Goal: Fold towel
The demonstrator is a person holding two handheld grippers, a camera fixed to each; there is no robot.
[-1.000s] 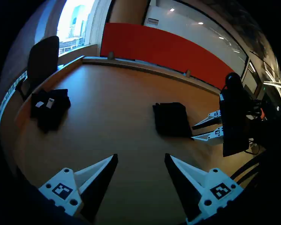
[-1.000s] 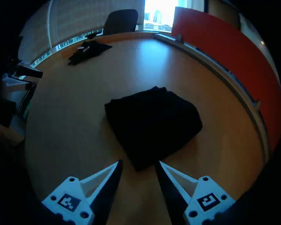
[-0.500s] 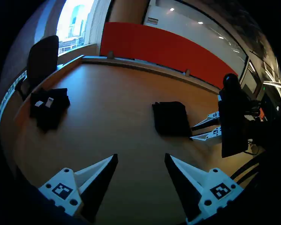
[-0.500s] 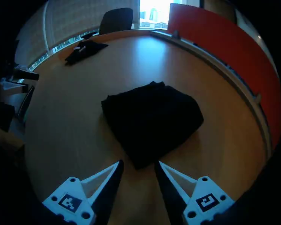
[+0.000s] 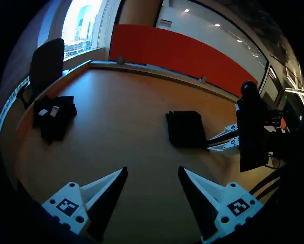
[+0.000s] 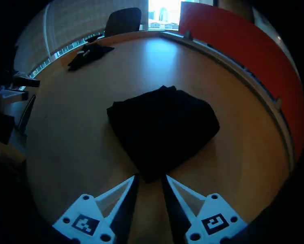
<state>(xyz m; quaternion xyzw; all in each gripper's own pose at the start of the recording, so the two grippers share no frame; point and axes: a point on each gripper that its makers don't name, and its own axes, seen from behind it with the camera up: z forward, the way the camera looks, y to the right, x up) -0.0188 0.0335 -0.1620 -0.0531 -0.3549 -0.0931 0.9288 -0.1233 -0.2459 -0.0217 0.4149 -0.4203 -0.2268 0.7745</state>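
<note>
A black towel [image 6: 164,124] lies folded into a thick block on the wooden table [image 6: 79,122]. Its near corner points down between the fingers of my right gripper [image 6: 149,179], which is open with a narrow gap and sits low at the table. In the left gripper view the same towel [image 5: 185,128] lies mid-table, with the right gripper [image 5: 222,140] at its right edge, held by a dark-sleeved arm [image 5: 251,130]. My left gripper [image 5: 152,179] hovers wide open over bare table, well short of the towel, holding nothing.
A second pile of black cloth [image 5: 53,116] with white tags lies at the table's far left edge, next to a dark office chair [image 5: 46,67]. A red partition [image 5: 180,51] runs along the table's back edge. Dark equipment [image 5: 288,134] stands at the right.
My right gripper's fingers have closed in to a narrower gap and moved up to the towel's near corner. The left gripper has not moved.
</note>
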